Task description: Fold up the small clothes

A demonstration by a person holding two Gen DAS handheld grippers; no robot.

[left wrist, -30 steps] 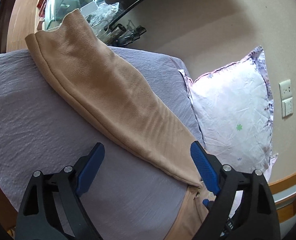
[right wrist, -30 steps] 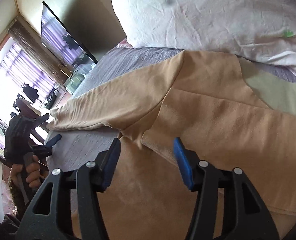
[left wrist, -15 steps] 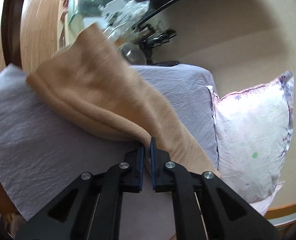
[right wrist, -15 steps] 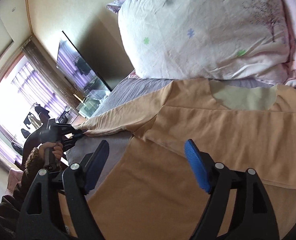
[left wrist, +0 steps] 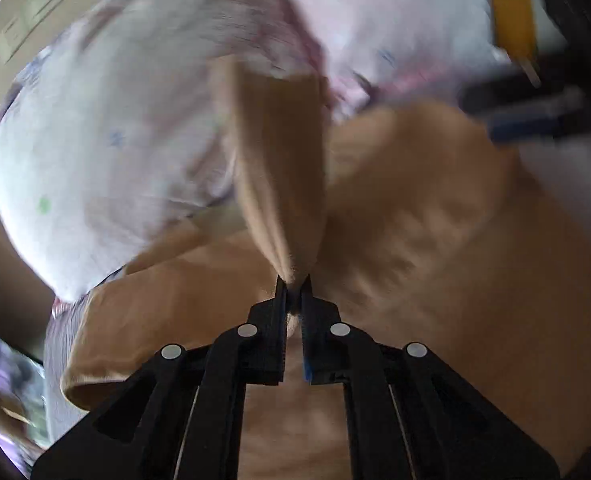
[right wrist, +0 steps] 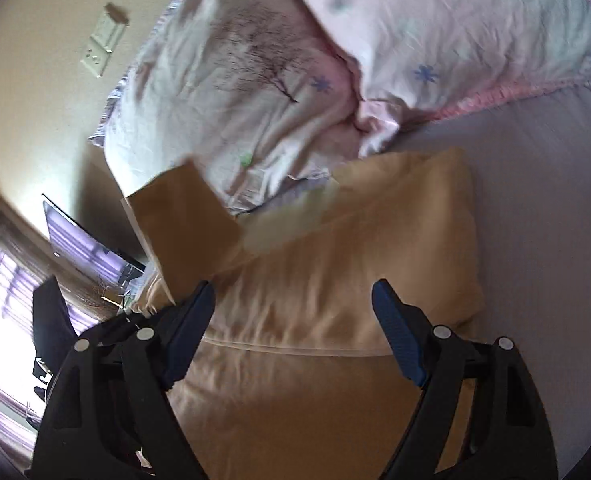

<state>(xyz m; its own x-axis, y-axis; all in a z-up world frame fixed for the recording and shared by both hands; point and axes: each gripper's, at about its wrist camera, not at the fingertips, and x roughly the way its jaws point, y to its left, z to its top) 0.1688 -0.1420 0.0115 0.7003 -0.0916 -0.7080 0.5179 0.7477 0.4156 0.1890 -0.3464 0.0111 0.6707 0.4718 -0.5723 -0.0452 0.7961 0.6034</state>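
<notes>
A tan long-sleeved top (right wrist: 335,280) lies spread on the bed. My left gripper (left wrist: 293,284) is shut on its sleeve (left wrist: 279,168) and holds it lifted over the body of the top (left wrist: 435,240); the view is blurred. In the right wrist view the lifted sleeve (right wrist: 183,216) hangs at the left, above the garment. My right gripper (right wrist: 293,328) is open and empty, just above the top's body, its blue pads (right wrist: 395,332) on either side of a folded edge.
A white and pink flowered pillow (right wrist: 295,60) lies against the wall behind the top, also in the left wrist view (left wrist: 115,128). The grey bedsheet (right wrist: 543,200) shows at the right. A wall socket (right wrist: 101,46), a television (right wrist: 83,236) and a window are at the left.
My left gripper, shut on the sleeve, has swung it up and across over the top's body toward the pillow. My right gripper has moved right and stays open.
</notes>
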